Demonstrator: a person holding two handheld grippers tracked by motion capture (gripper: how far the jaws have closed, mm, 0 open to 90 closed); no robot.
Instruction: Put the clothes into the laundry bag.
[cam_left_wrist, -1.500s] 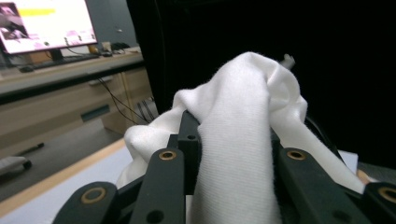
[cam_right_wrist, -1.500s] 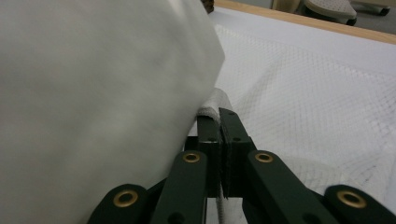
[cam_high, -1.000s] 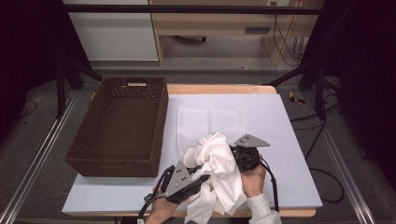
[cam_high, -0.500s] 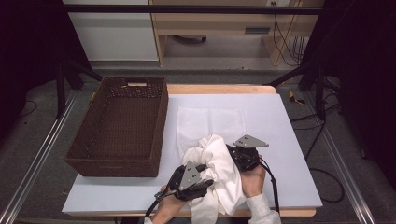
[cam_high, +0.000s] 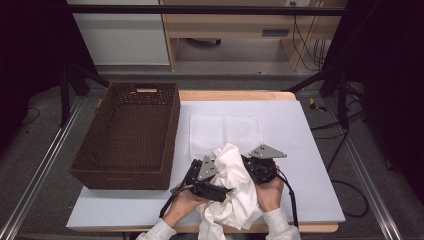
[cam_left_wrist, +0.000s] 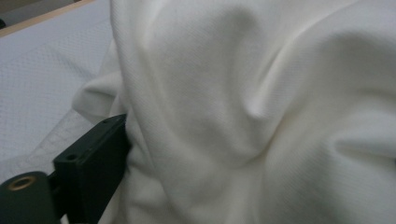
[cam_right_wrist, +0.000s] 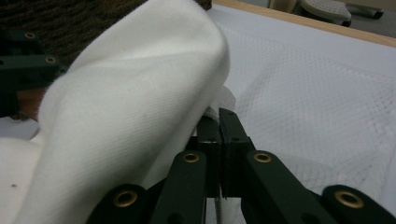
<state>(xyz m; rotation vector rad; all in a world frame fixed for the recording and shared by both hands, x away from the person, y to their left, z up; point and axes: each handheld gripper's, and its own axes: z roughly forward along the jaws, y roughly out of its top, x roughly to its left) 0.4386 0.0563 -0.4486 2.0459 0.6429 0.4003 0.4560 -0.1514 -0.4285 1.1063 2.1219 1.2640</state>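
White cotton cloth (cam_high: 235, 187), crumpled into a loose heap, sits at the near edge of the tabletop (cam_high: 310, 150) between my two grippers, with one end trailing off the front edge toward me. My right gripper (cam_high: 252, 167) has its jaws pressed together on a fold of this cloth; in the right gripper view the two black jaws meet with a thin pinch of fabric (cam_right_wrist: 140, 116) caught at their tips. My left gripper (cam_high: 212, 182) lies against the left flank of the heap, and its jaws have just been opening: in the left gripper view I see one black jaw standing off to the side, with the cloth (cam_left_wrist: 243, 112) billowing close in front of it but not clamped. Just beyond the heap, a second white cloth (cam_high: 225, 131) lies flat and folded on the pale cover of the tabletop, its upper part clear and its near edge tucked under the crumpled one. To the left, a dark brown woven basket (cam_high: 170, 127) stands on the tabletop, near the left gripper but apart from it.
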